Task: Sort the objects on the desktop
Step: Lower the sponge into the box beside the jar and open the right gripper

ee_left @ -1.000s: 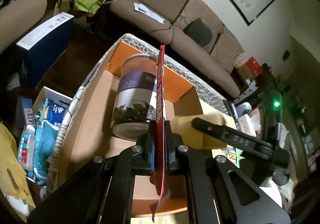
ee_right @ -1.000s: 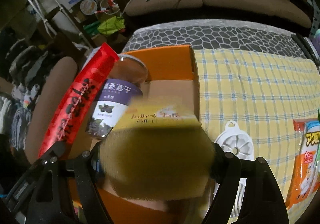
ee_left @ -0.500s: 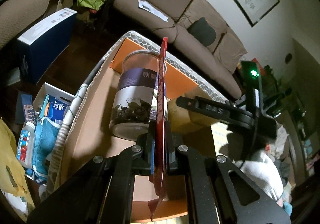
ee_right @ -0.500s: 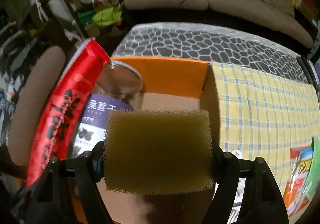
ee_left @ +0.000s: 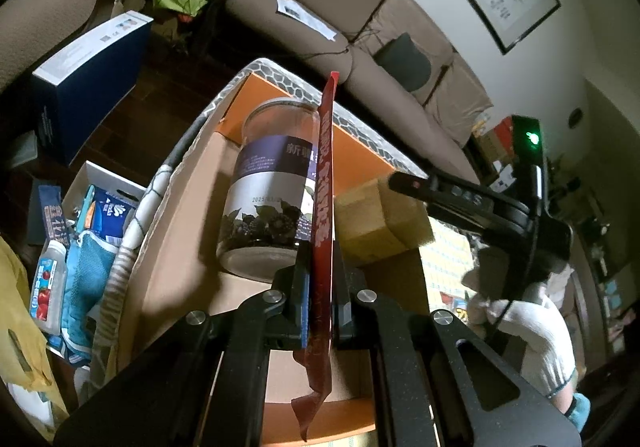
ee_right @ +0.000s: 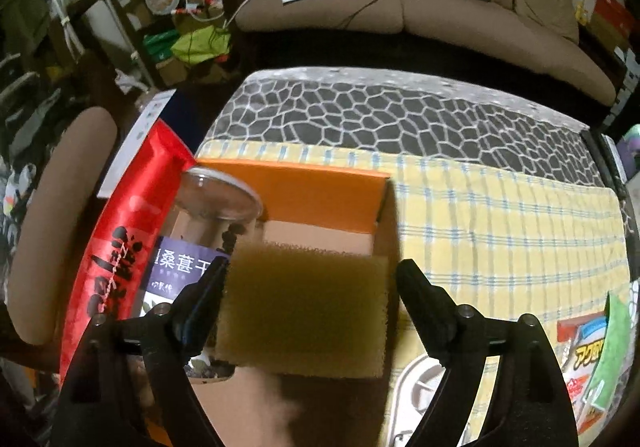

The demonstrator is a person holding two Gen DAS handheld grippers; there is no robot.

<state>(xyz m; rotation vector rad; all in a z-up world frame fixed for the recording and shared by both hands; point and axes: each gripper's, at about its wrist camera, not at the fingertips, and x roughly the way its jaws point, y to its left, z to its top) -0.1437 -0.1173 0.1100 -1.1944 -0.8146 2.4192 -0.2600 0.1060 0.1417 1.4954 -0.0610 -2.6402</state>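
**Sponge let go over the box, red packet waiting its turn**

The table (ee_right: 500, 223) carried a yellow checked cloth, and at its left end sat the open cardboard box (ee_right: 320, 189) with orange flaps, which I took to be where the sorted things went. Inside the box, toward its left wall, a clear jar (ee_left: 266, 191) of dark dried fruit stood upright with a purple label.

My right gripper (ee_right: 310, 279) hung over the box with its fingers spread apart. The left finger lay against one edge of the sponge (ee_right: 304, 307); the right finger stood clear of the other edge, with a gap showing. So I judged the sponge was being released, just right of the jar. It looked blurred, and I could not tell whether it had settled on the box floor or was dropping.

My left gripper (ee_left: 320, 299) was clamped tight on a flat red packet (ee_left: 324, 215), held on edge and pointing away from me, above the near part of the box and just beside the jar.

To do this well, I thought the right gripper should lift straight up, so the left finger would not drag the sponge. The packet should then go down into the gap along the jar, kept clear of it, since a knock could tip the jar. Farther right on the cloth lay a white plastic piece (ee_right: 424, 387) and snack bags (ee_right: 588, 355), unsorted.
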